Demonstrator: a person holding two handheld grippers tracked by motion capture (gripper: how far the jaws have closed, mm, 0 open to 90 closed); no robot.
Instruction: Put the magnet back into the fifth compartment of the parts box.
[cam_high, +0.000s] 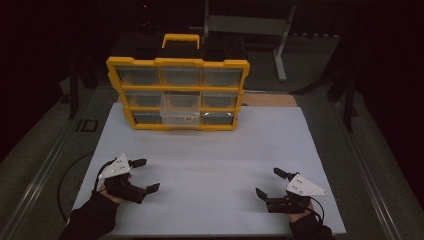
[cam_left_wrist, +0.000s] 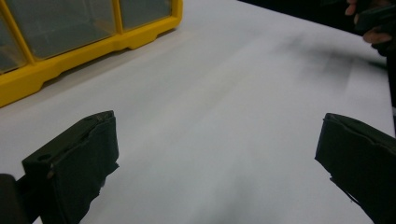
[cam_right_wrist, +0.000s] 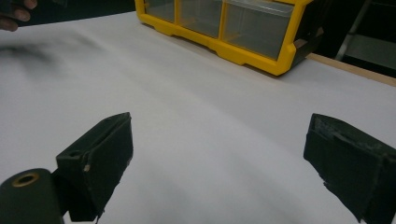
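Observation:
A yellow organizer with clear drawers (cam_high: 178, 92) stands upright at the far side of the white table (cam_high: 210, 165). Its middle bottom drawer (cam_high: 181, 114) is pulled out and holds a small ring-shaped item (cam_high: 188, 119). My left gripper (cam_high: 145, 175) rests near the front left, open, with nothing between its jaws. My right gripper (cam_high: 270, 182) rests near the front right, open and holding nothing. In the left gripper view the organizer (cam_left_wrist: 84, 42) sits at the upper left beyond the left gripper (cam_left_wrist: 217, 154). The right gripper view shows the organizer (cam_right_wrist: 233, 32) ahead of the right gripper (cam_right_wrist: 219, 154).
A metal stand (cam_high: 280, 45) rises behind the table on the right. A strip of wood (cam_high: 270, 100) lies next to the organizer's right side. Dark floor surrounds the table. White tabletop stretches between the grippers and the organizer.

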